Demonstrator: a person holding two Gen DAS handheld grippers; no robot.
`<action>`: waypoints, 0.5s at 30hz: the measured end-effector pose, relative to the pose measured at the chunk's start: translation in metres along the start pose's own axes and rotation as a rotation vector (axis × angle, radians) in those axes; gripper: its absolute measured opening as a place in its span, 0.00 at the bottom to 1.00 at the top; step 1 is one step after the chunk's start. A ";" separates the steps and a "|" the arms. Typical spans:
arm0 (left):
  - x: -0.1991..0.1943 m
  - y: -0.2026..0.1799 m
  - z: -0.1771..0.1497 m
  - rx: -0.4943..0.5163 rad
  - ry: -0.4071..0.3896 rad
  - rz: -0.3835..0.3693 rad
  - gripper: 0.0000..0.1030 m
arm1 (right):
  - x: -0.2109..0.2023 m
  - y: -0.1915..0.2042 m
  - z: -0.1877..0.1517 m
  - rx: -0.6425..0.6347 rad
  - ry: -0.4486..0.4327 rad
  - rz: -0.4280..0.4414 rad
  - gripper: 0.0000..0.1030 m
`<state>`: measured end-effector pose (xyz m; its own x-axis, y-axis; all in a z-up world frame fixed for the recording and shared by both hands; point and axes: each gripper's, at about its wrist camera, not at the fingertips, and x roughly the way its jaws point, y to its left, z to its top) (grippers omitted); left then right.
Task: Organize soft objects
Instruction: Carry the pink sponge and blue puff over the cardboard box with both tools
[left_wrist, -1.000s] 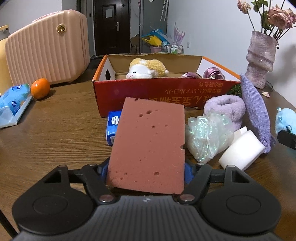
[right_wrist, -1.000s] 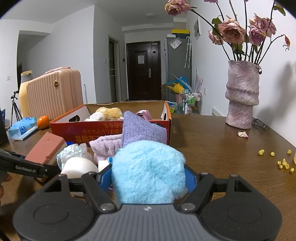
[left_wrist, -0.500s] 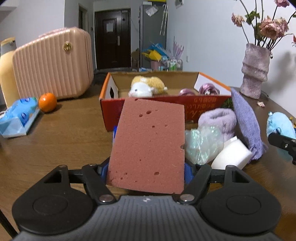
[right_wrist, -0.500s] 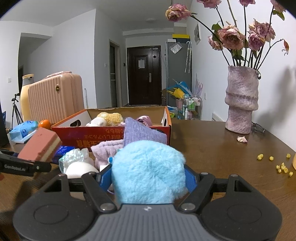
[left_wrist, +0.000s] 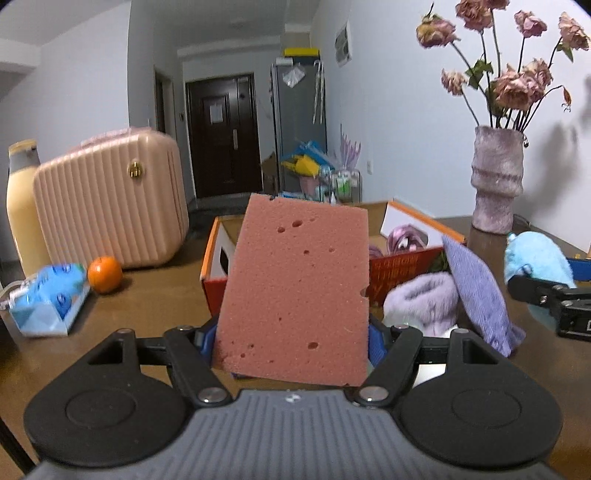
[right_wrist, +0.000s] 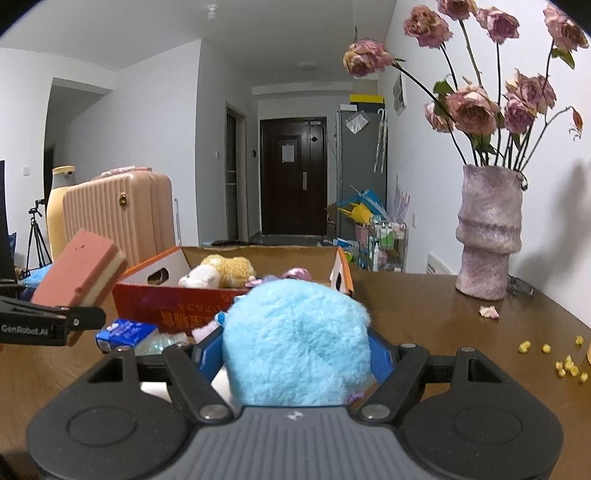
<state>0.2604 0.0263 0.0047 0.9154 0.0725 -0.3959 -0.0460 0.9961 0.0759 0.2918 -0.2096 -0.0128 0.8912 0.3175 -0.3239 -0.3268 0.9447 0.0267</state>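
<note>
My left gripper (left_wrist: 291, 339) is shut on a pink sponge (left_wrist: 295, 291), held tilted up above the table in front of the orange cardboard box (left_wrist: 216, 254). The sponge also shows in the right wrist view (right_wrist: 79, 273). My right gripper (right_wrist: 295, 350) is shut on a fluffy light-blue plush (right_wrist: 295, 343), held above the table before the box (right_wrist: 155, 306). The plush also shows in the left wrist view (left_wrist: 535, 258). In the box lie a yellow-white plush toy (right_wrist: 221, 275) and something purple (left_wrist: 406, 236). A lilac fuzzy sock (left_wrist: 421, 299) and a purple cloth (left_wrist: 476, 291) lie by the box.
A pink suitcase (left_wrist: 107, 199), an orange (left_wrist: 104, 274) and a blue wipes pack (left_wrist: 48, 299) sit at the left. A purple vase with dried roses (right_wrist: 487, 236) stands at the right. A small blue pack (right_wrist: 125, 332) lies before the box. Yellow crumbs (right_wrist: 565, 363) dot the table's right.
Both grippers have risen with their loads. The sponge now stands higher and covers the box's middle. The plush has lifted to the level of the box's rim.
</note>
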 end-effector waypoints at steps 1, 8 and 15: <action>-0.001 -0.002 0.001 0.005 -0.011 0.003 0.71 | 0.001 0.001 0.002 -0.001 -0.006 0.002 0.73; 0.000 -0.004 0.012 0.001 -0.058 0.007 0.71 | 0.008 0.008 0.014 -0.005 -0.056 0.013 0.73; 0.011 0.000 0.024 -0.030 -0.086 0.026 0.71 | 0.022 0.014 0.031 0.001 -0.104 0.016 0.73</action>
<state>0.2799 0.0257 0.0224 0.9447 0.0945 -0.3140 -0.0805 0.9951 0.0573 0.3162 -0.1866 0.0096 0.9137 0.3394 -0.2233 -0.3411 0.9395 0.0324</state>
